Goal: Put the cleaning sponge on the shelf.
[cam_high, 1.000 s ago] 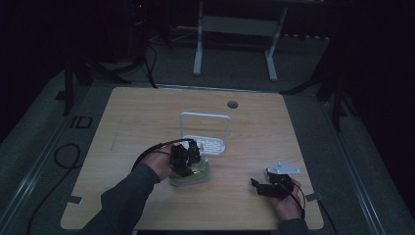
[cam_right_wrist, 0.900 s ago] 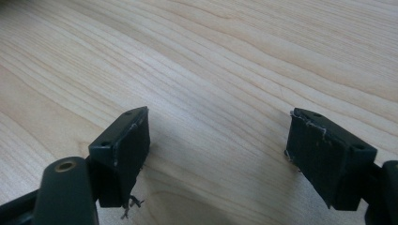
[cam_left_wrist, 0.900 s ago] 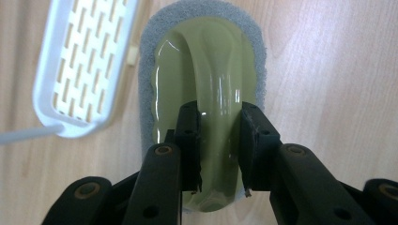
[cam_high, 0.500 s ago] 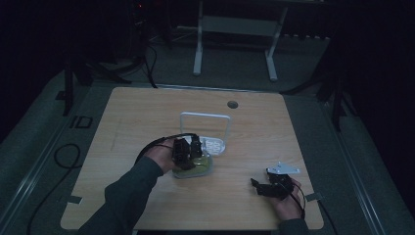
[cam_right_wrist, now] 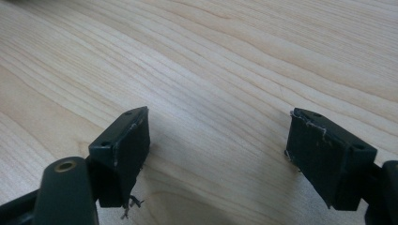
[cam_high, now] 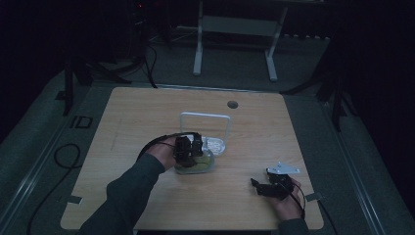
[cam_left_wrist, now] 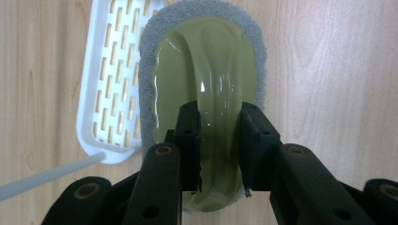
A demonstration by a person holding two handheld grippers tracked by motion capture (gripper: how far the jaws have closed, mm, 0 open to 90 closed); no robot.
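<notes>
An olive-green scrubber (cam_left_wrist: 206, 61) with a grey foam pad (cam_left_wrist: 152, 33) lies on the wooden table (cam_high: 147, 112), its far end against a white slotted tray (cam_left_wrist: 105, 93). My left gripper (cam_left_wrist: 219, 117) is shut on the scrubber's raised green handle, one pad on each side. In the high view the left gripper (cam_high: 188, 149) sits over the scrubber (cam_high: 198, 166) at mid-table, just in front of the tray (cam_high: 216, 145). My right gripper (cam_high: 262, 187) rests low near the front right of the table. Its jaws (cam_right_wrist: 218, 136) are open over bare wood.
A white wire frame (cam_high: 204, 116) stands upright at the tray's far side. A round hole (cam_high: 233, 104) is in the table near its far edge. A white stand (cam_high: 235, 29) is on the floor beyond. Cables trail at the left (cam_high: 63, 152).
My left gripper has carried the scrubber a little farther from the person, toward the white tray. The right gripper has not moved.
</notes>
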